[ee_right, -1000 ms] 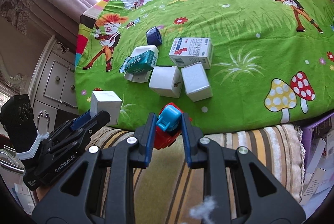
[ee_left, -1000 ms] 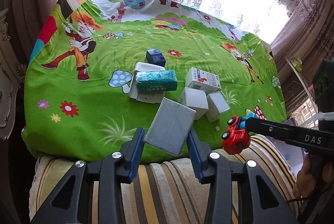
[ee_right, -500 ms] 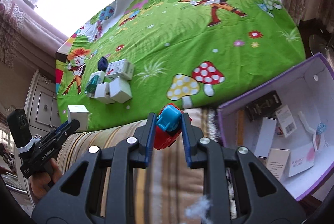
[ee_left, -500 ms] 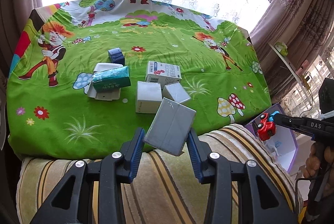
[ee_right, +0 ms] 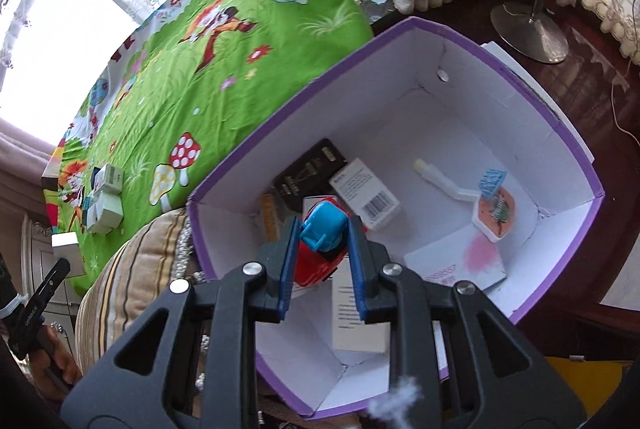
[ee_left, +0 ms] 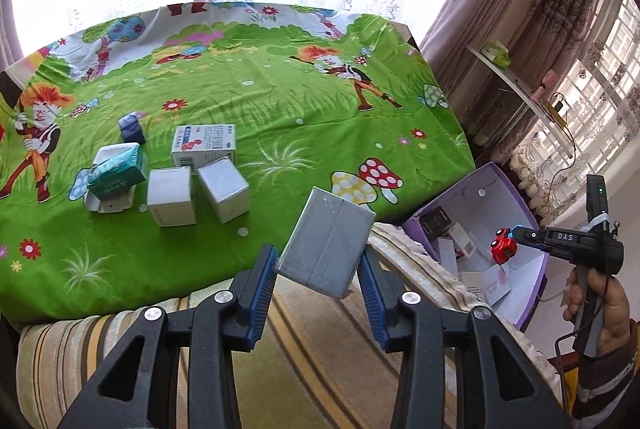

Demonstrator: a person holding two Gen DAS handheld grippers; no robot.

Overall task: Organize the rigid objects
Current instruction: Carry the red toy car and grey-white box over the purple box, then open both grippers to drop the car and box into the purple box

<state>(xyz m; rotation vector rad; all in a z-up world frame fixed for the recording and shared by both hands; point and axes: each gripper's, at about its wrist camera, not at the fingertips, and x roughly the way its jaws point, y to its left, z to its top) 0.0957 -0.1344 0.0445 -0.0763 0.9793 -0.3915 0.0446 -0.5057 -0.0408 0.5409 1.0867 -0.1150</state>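
My left gripper is shut on a grey cardboard box, held tilted over the striped sofa edge. My right gripper is shut on a red and blue toy car and holds it above the open purple storage box; the car also shows in the left wrist view, over the same purple box. The purple box holds several small packages and cards. Several small boxes and a green tissue pack lie on the green cartoon cloth.
A striped sofa cushion runs along the near side of the cloth. A lamp base stands on the dark wooden floor beyond the purple box. Curtains and a shelf are on the right.
Both grippers have swung to the right. The right gripper carried the toy car from over the sofa edge to above the purple box. The left gripper still holds the grey box.
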